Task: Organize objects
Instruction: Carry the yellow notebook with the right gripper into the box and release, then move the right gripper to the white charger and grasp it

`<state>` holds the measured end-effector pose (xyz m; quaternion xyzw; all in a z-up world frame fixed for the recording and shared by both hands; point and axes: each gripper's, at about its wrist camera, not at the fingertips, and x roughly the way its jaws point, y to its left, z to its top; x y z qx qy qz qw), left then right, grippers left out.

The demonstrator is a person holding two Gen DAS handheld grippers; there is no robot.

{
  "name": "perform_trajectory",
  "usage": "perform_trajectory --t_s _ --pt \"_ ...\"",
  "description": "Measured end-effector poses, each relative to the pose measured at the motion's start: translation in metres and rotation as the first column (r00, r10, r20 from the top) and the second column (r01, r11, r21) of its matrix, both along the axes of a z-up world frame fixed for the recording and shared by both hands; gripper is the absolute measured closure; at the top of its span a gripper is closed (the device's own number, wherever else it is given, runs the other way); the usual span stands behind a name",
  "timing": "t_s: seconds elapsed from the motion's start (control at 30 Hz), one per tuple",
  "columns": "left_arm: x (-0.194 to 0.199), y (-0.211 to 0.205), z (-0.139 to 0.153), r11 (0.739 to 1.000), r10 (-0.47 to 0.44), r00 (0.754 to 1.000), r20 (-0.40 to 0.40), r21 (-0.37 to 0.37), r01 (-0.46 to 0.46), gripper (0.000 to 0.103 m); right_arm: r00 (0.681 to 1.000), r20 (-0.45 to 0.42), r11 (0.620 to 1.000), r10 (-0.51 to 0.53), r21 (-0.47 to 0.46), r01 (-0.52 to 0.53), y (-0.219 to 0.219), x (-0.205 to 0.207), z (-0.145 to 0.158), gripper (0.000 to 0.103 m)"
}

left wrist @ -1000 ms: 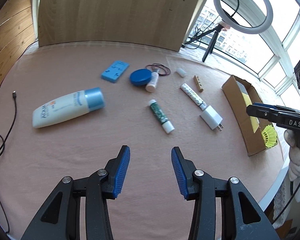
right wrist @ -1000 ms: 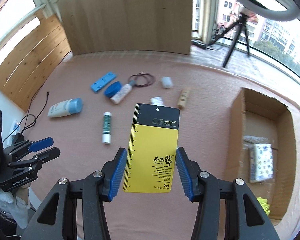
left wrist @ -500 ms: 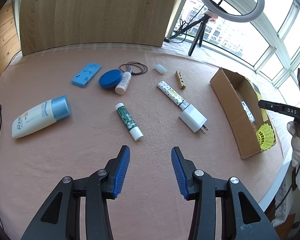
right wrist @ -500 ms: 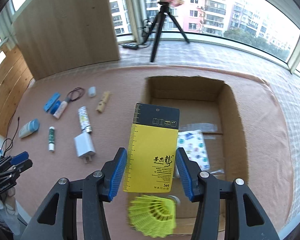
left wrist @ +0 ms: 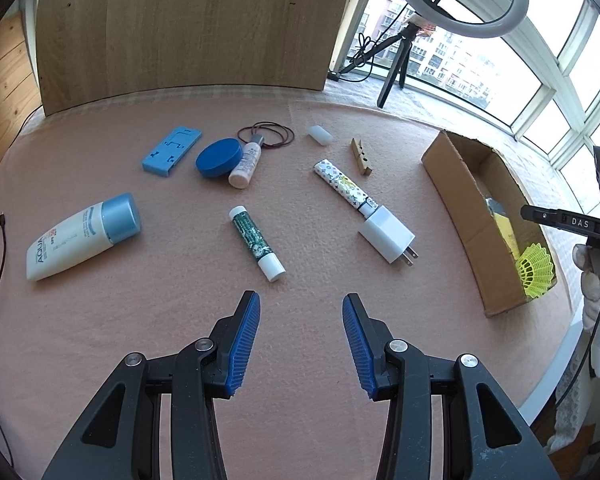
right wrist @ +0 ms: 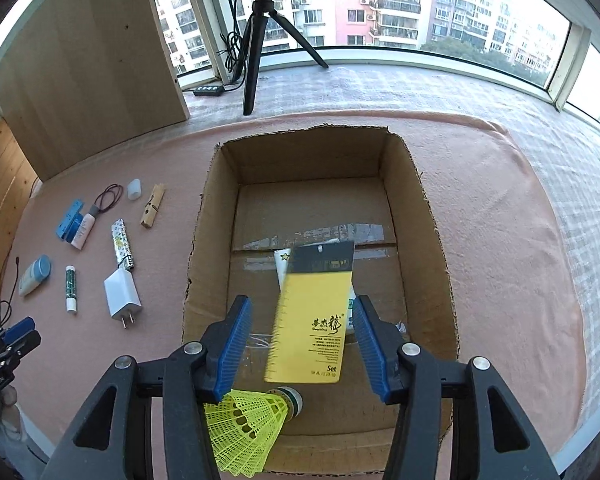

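Right gripper (right wrist: 302, 340): your jaws are spread, yellow card (right wrist: 314, 312) loose over the cardboard box (right wrist: 428, 208), apparently dropping in
Left gripper (left wrist: 301, 336): spread and empty above the table (left wrist: 140, 320)

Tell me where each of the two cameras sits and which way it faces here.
Left wrist: sits on the left claw, above the table, facing items laid out toward the wood panel; its open jaws show, and the right claw at the right edge.
Right wrist: sits on the right claw, looking down into the box toward the window; its open jaws flank the yellow card, the left claw at lower left.
Shared: box, shuttlecock, charger and the other table items.
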<state>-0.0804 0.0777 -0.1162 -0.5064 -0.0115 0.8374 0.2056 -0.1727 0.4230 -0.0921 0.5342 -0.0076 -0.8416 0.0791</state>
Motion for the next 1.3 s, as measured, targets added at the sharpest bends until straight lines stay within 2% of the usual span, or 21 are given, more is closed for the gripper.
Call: perform_trajectory --t_s 0.13,0.3,0.53,0.67,0.9,0.97,1.07,1.3 --pt "-0.001 -0.003 0.0 1.0 -0.002 1.0 0.001 -0.001 0.002 0.057 1.0 -0.003 1.0 -0.011 -0.006 0.011 -0.003 0.002 0.002 0.052" --pt "-0.002 -0.007 -0.001 1.0 -0.003 1.0 0.005 -0.007 0.003 0.057 1.0 -0.024 0.998 0.0 -0.063 -0.002 -0.015 0.009 0.013 0.052" --pt "-0.004 -0.002 -0.004 1.0 -0.028 1.0 0.008 -0.005 0.028 0.057 0.996 -0.037 0.982 0.081 -0.166 -0.086 -0.055 0.019 0.023 0.052" --pt "-0.01 0.009 -0.007 0.999 -0.04 0.999 0.02 0.021 0.04 0.057 0.989 -0.007 0.964 0.146 -0.223 -0.144 -0.085 0.02 0.018 0.052" --pt "-0.02 0.037 -0.007 0.994 -0.088 0.996 0.027 0.066 0.086 0.057 0.973 0.055 0.942 0.225 -0.269 -0.203 -0.129 0.004 -0.002 0.052" --pt "-0.025 0.044 -0.011 0.991 -0.094 0.994 0.052 0.096 0.089 0.057 0.968 0.094 0.939 0.231 -0.284 -0.196 -0.137 -0.003 -0.012 0.058" --pt "-0.03 0.056 -0.018 0.987 -0.111 0.991 0.079 0.123 0.101 0.057 0.961 0.15 0.933 0.231 -0.314 -0.175 -0.144 -0.012 -0.027 0.062" --pt "-0.038 0.084 -0.035 0.982 -0.149 0.981 0.12 0.135 0.133 0.056 0.951 0.22 0.928 0.219 -0.348 -0.134 -0.151 -0.026 -0.049 0.069"
